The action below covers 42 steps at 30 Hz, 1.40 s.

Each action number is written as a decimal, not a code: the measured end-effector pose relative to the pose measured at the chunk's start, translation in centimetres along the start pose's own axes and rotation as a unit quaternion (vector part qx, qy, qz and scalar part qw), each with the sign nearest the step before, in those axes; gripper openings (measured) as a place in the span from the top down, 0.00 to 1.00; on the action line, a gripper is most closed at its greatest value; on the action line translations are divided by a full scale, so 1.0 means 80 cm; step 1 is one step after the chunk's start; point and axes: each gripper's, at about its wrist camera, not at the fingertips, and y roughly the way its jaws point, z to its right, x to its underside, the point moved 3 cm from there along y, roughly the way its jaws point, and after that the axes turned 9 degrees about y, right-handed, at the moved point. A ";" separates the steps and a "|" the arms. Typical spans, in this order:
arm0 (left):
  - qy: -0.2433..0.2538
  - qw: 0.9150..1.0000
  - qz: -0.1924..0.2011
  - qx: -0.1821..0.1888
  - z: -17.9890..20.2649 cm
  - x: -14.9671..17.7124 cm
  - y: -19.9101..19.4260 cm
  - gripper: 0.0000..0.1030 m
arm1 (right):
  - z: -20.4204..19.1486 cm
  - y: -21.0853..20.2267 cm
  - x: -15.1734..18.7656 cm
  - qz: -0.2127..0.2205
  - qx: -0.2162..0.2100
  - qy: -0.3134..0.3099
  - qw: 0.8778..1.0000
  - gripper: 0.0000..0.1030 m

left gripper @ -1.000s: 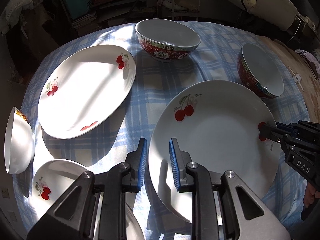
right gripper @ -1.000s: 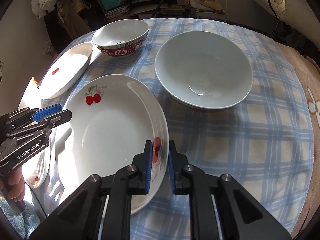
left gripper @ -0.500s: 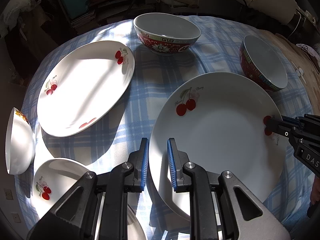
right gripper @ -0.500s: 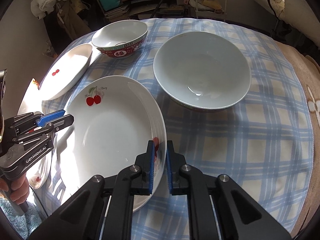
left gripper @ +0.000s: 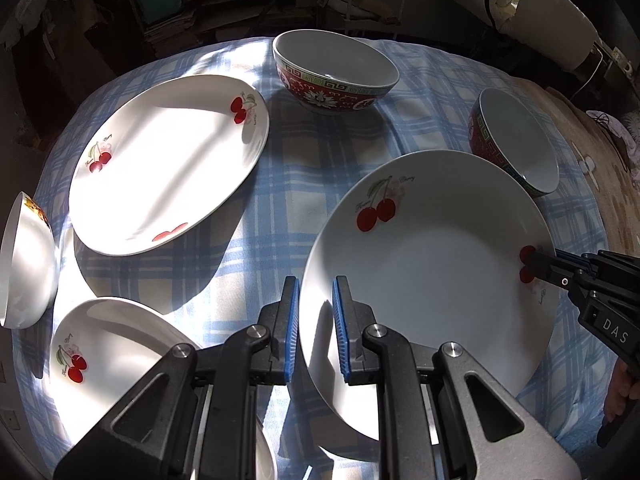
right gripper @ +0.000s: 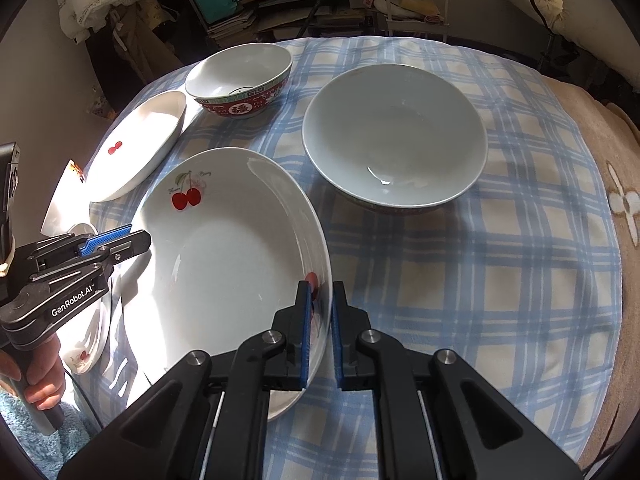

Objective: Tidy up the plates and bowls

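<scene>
Nearest, the left hand-held gripper (left gripper: pixel 314 312) pinches one rim of the cherry plate (left gripper: pixel 432 256), and the right hand-held gripper (right gripper: pixel 321 312) pinches the opposite rim, above the checked bench (right gripper: pixel 460 280). Beyond sit a wide bowl (right gripper: pixel 394 136) and a red bowl (left gripper: pixel 334 72).

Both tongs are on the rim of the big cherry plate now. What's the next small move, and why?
Probably lift it level with both hands. The left tongs and the right tongs pinch opposite edges of the cherry plate, which looks tipped on the checked tablecloth. Keep it clear of the wide bowl beside it.
</scene>
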 end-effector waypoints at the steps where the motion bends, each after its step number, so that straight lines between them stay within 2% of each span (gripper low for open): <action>1: 0.002 1.000 0.000 -0.001 0.002 0.000 -0.001 0.84 | 0.000 -0.002 0.000 0.001 0.002 0.000 1.000 0.90; 5: 0.000 1.000 -0.002 0.003 0.006 0.002 -0.005 0.84 | 0.000 -0.010 0.002 0.002 0.008 -0.005 1.000 0.90; 10: -0.006 1.000 -0.003 0.029 0.012 0.003 -0.015 0.84 | 0.011 -0.021 0.007 -0.001 0.005 0.008 1.000 0.91; 18: 0.012 0.999 -0.020 0.037 0.042 0.022 -0.023 0.84 | 0.027 -0.041 0.028 -0.011 0.015 0.022 1.000 0.91; 28: 0.011 0.998 -0.033 0.046 0.066 0.049 -0.040 0.84 | 0.037 -0.067 0.051 -0.013 0.032 0.019 0.999 0.90; 42: 0.001 0.996 -0.074 0.044 0.069 0.075 -0.016 0.84 | 0.035 -0.030 0.070 -0.068 0.058 0.016 0.996 0.88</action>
